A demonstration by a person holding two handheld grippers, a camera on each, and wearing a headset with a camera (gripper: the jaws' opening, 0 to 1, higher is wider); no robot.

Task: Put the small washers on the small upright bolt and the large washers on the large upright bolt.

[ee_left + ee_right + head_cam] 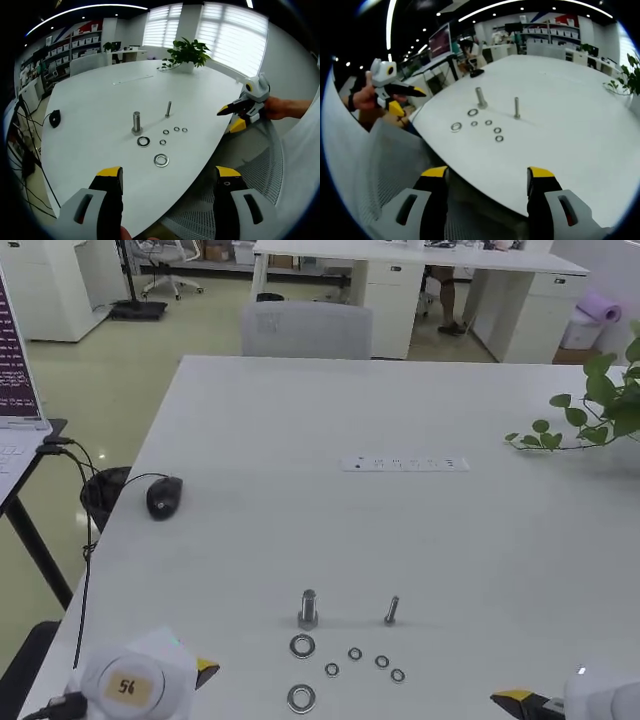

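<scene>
The left gripper (168,172) is released. Its two jaws stand wide apart, with nothing between them and nothing touching them. The right gripper (487,172) is also wide open and empty. Both are held at the near edge of the white table (400,540), on the person's side of the large bolt (308,608) and well apart from it, the left gripper to its left and the right gripper to its right.

There are two bolts, and both stand upright on the table. The small bolt (391,611) stands near the large bolt, on its right side.

There are two large washers (302,646). One lies flat just in front of the large bolt, and the other lies further toward the person, almost in line with it. I count four small washers (355,653), though they are very tiny in the head view. They lie flat in a loose group in front of the large bolt and to its right, apart from one another. No washer is on a bolt yet.

Far behind the large bolt a power strip (405,464) lies on the table. A black mouse (164,496) is behind the bolt to the left, and a green plant (600,405) is far to the right.
</scene>
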